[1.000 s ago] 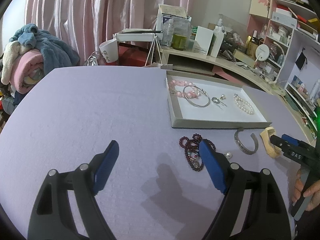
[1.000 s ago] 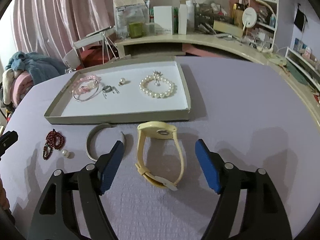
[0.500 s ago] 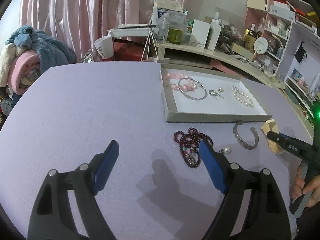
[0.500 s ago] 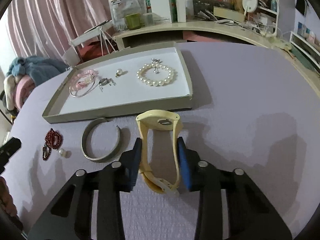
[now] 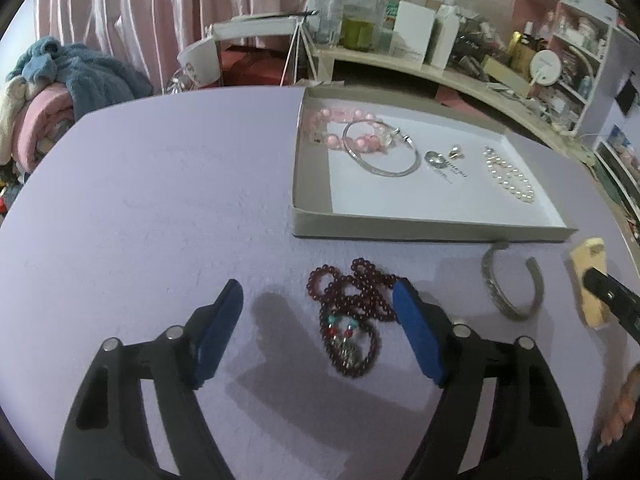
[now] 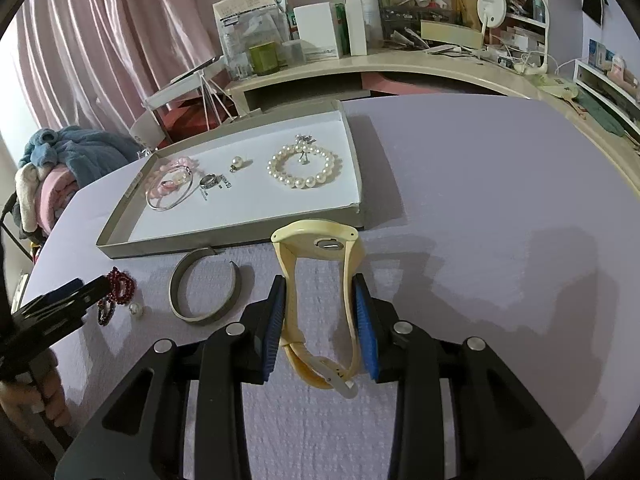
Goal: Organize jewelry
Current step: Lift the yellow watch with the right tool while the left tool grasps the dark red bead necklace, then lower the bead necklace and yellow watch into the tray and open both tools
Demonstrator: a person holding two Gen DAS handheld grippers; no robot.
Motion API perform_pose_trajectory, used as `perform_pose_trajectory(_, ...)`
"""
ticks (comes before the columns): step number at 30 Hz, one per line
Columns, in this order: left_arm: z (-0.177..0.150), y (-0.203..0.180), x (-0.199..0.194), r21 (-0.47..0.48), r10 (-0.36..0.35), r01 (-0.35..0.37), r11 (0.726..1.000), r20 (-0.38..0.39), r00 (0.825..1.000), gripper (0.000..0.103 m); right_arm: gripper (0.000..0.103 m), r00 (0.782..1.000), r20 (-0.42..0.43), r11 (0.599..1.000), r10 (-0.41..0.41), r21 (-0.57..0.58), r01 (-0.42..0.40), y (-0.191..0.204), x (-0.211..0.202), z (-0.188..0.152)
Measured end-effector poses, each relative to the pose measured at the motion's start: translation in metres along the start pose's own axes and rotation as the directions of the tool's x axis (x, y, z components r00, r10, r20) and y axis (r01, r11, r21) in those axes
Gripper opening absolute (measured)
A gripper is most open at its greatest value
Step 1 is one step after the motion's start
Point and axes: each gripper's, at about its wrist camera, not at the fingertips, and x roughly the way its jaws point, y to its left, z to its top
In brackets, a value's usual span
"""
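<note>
A shallow grey tray (image 5: 424,233) (image 6: 224,240) holds a pink bead bracelet (image 5: 340,128), a thin silver bangle (image 5: 380,152), a ring (image 5: 434,159) and a pearl bracelet (image 6: 305,165). My right gripper (image 6: 320,312) is shut on the cream watch (image 6: 316,280), its pads pressing both sides of the strap, just in front of the tray. My left gripper (image 5: 318,304) is open above the dark red bead necklace (image 5: 352,312), which lies between its fingers. A silver cuff (image 5: 514,288) (image 6: 204,288) and a loose pearl (image 6: 137,309) lie on the purple table.
A cluttered desk (image 6: 400,64) with boxes and bottles stands behind the table. A pile of clothes (image 5: 60,92) is at the far left. Pink curtains (image 5: 160,8) hang at the back. Shelves (image 5: 580,40) are at the right.
My right gripper has closed on the watch strap and lifted slightly. My left gripper has moved right and forward, so the red necklace now lies between its open fingers.
</note>
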Motion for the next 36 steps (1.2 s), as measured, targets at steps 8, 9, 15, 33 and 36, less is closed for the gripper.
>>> perform_pose_trajectory(8,-0.003,-0.019,0.004,0.034,0.001,-0.001,0.999,0.012,1.0,0.042,0.036,1.0,-0.004,1.0,0.007,0.007,-0.007,-0.003,-0.001,0.001)
perform_pose_trajectory(9,-0.004,-0.02,0.004,0.036,0.014,-0.014,0.999,0.008,1.0,0.036,0.036,1.0,-0.006,1.0,0.009,0.008,-0.009,-0.004,-0.001,0.0)
perform_pose_trajectory(15,-0.012,-0.02,-0.003,0.061,0.01,-0.011,0.998,0.021,1.0,0.012,0.036,1.0,-0.004,1.0,0.027,0.001,-0.027,0.002,-0.005,-0.003)
perform_pose_trajectory(33,0.024,0.001,-0.107,0.07,-0.147,0.135,0.988,0.196,0.97,0.007,0.036,0.991,0.093,0.995,0.094,-0.038,-0.091,0.023,-0.044,0.009)
perform_pose_trajectory(36,0.034,-0.002,-0.12,0.076,-0.158,0.144,0.987,0.227,0.961,0.007,0.036,0.989,0.103,0.994,0.103,-0.041,-0.1,0.025,-0.048,0.009)
